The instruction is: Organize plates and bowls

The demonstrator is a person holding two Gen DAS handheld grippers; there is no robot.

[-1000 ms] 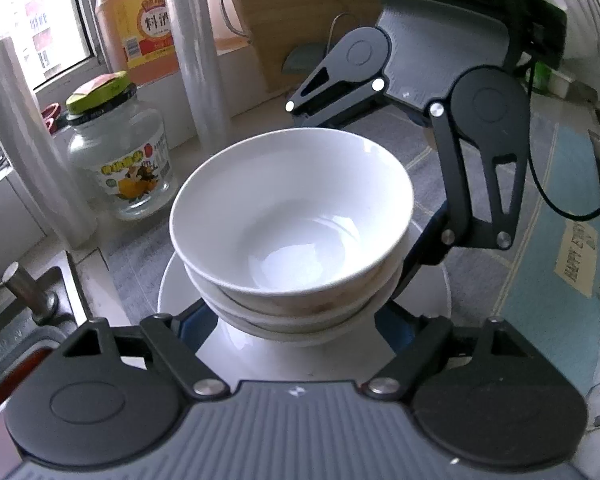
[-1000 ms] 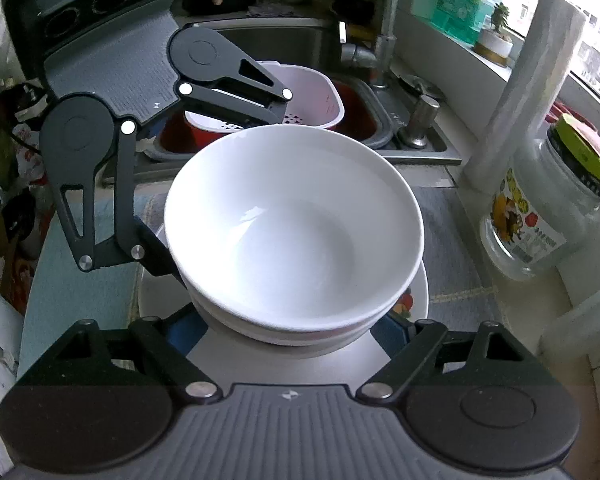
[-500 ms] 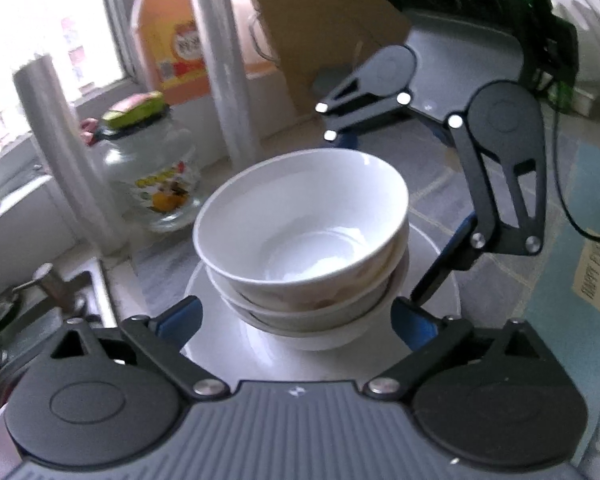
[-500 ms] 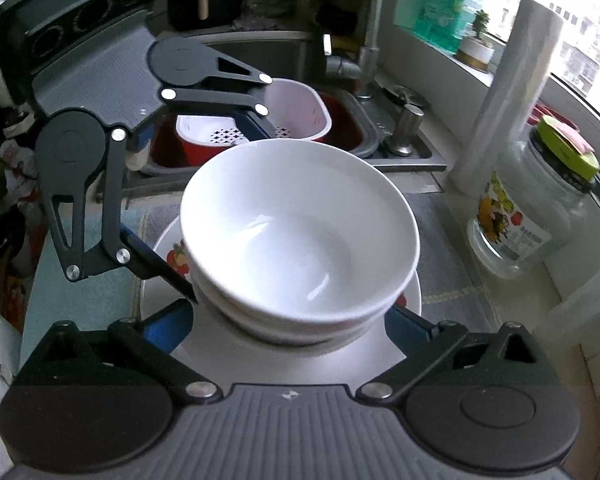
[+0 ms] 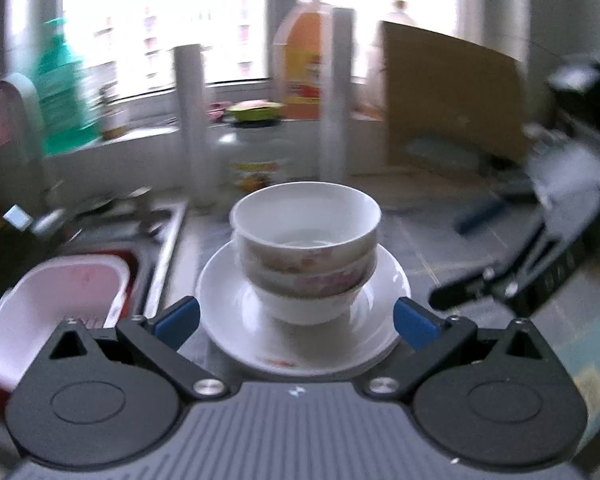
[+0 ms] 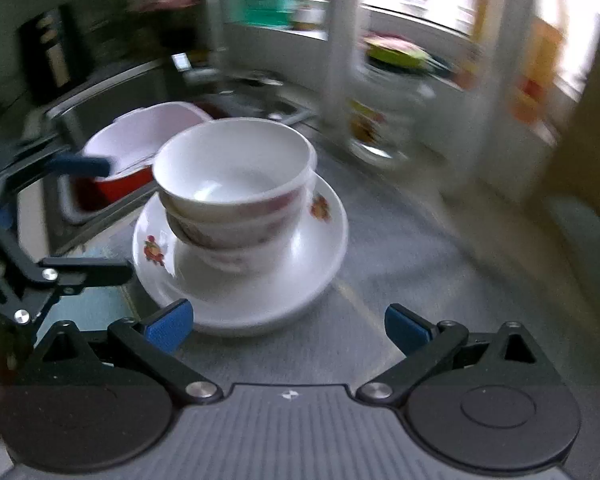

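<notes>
A stack of white bowls [image 5: 306,246] with flower patterns stands on a white plate [image 5: 236,300] on the grey counter. The stack [image 6: 232,196] and plate [image 6: 324,240] also show in the right wrist view. My left gripper [image 5: 296,322] is open and empty, just short of the plate's near rim. My right gripper [image 6: 286,322] is open and empty, drawn back from the plate. The right gripper also appears at the right of the left wrist view [image 5: 500,280], and the left gripper at the left of the right wrist view [image 6: 60,216]. Both views are blurred.
A sink with a pink basket [image 5: 52,312] lies left of the plate. A glass jar with a green lid [image 5: 256,152], white rolls [image 5: 192,128], an orange bottle [image 5: 300,60], a green bottle [image 5: 64,92] and a wooden board [image 5: 448,100] stand along the window sill.
Both grippers have pulled back and away from the plate and bowls, which now stand free on the counter. The views have swung and lowered towards the window.
</notes>
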